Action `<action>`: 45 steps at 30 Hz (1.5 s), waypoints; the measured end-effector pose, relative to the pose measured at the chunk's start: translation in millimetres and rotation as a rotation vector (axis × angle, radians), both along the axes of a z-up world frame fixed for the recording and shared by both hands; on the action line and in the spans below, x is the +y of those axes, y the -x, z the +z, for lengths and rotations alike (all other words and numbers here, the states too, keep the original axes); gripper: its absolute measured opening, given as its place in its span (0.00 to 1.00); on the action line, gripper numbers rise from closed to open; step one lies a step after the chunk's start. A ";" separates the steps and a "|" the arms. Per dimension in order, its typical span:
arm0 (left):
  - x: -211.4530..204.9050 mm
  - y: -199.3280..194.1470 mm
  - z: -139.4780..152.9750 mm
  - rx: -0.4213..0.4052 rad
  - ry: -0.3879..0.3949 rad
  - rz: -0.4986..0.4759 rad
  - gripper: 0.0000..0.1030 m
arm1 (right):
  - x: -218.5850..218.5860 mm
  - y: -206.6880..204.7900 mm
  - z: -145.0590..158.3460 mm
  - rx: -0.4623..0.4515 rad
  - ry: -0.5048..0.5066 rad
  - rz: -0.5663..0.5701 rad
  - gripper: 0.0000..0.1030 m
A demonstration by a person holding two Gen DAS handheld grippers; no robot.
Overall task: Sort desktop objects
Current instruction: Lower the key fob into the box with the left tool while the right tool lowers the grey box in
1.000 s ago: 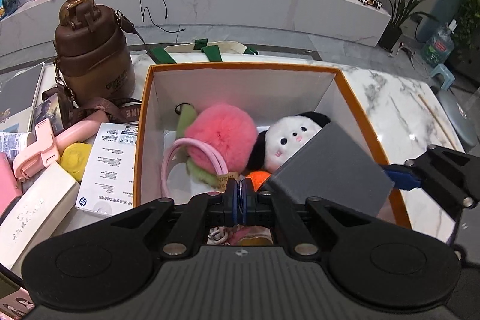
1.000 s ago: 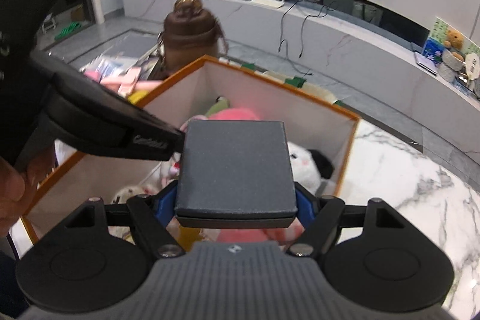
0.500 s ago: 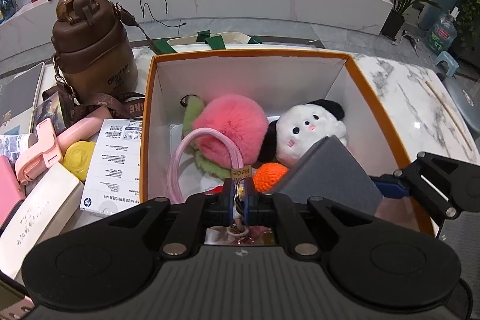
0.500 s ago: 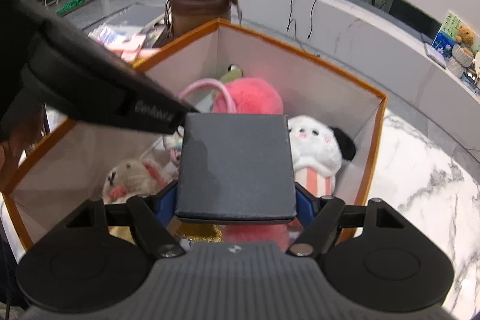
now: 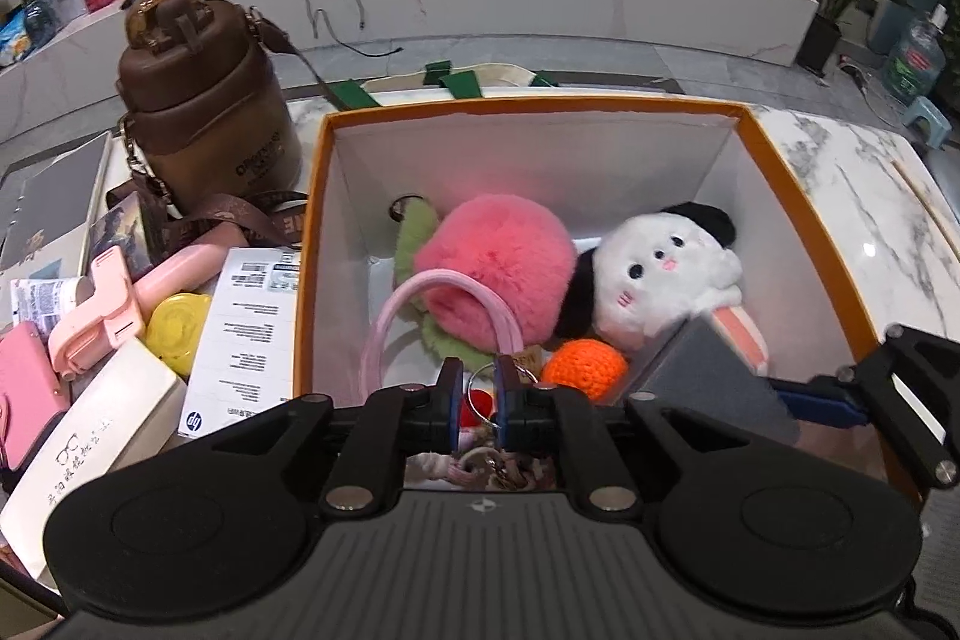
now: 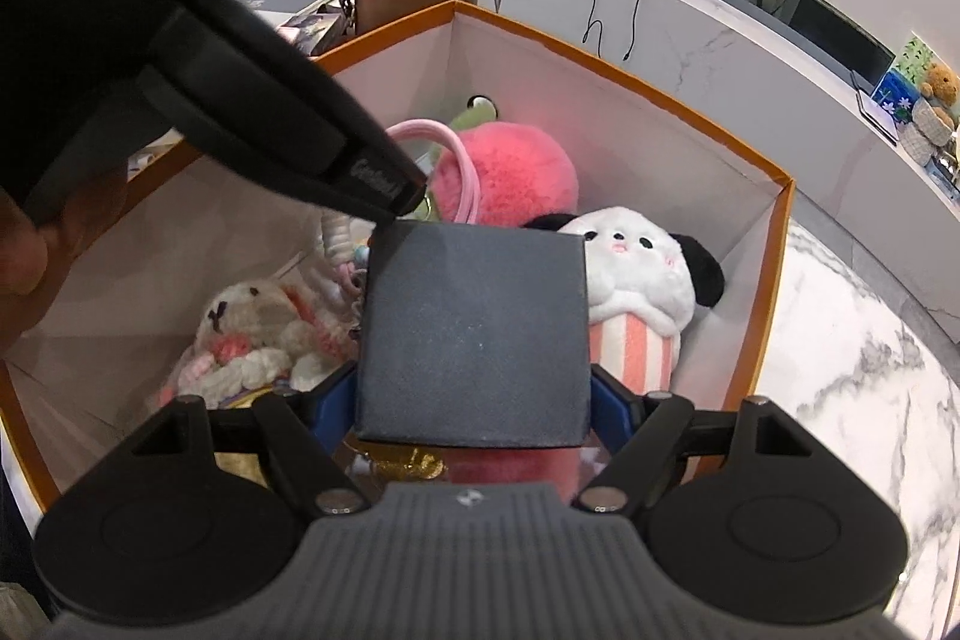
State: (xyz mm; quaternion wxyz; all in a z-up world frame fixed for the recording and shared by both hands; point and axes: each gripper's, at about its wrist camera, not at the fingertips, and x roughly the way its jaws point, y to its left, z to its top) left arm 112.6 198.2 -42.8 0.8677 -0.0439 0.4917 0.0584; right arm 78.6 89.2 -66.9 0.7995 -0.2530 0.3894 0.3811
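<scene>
From the left wrist view, the step in hand looks like loading: the orange-rimmed box (image 5: 780, 160) on the marble worktop (image 5: 870, 196) already holds a pink fluffy plush (image 5: 498, 262), a white panda plush (image 5: 654, 274) and an orange crocheted ball (image 5: 585, 370), and a dark grey box (image 5: 714, 382) hangs inside the near right corner, tilted, its far end dipping toward the toys. The left claw (image 5: 477, 400) is over the near edge of the box, its blue pads nearly together around a metal key ring (image 5: 489, 394) with a small charm below; I judge it pinched on that ring. Left of the box, still unsorted, lie a brown bottle (image 5: 204, 100), a white printed carton (image 5: 246, 334) and a pink clip-like gadget (image 5: 114, 316). From the right wrist view, the right claw (image 6: 474, 400) clamps the dark grey box (image 6: 474, 340) by its two sides near the close end; the box is nearly square, its slightly longer run pointing straight ahead along the fingers toward the panda plush (image 6: 636, 274), over a striped pink-and-white body. The next move probably calls for lowering it onto a gap between the toys, then spreading the fingers, steering clear of the left claw's arm crossing above.
</scene>
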 end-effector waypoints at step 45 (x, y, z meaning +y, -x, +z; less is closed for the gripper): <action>-6.6 47.0 75.0 -0.207 -0.020 0.168 0.97 | -22.6 -4.9 40.2 -0.074 -0.190 -0.237 0.97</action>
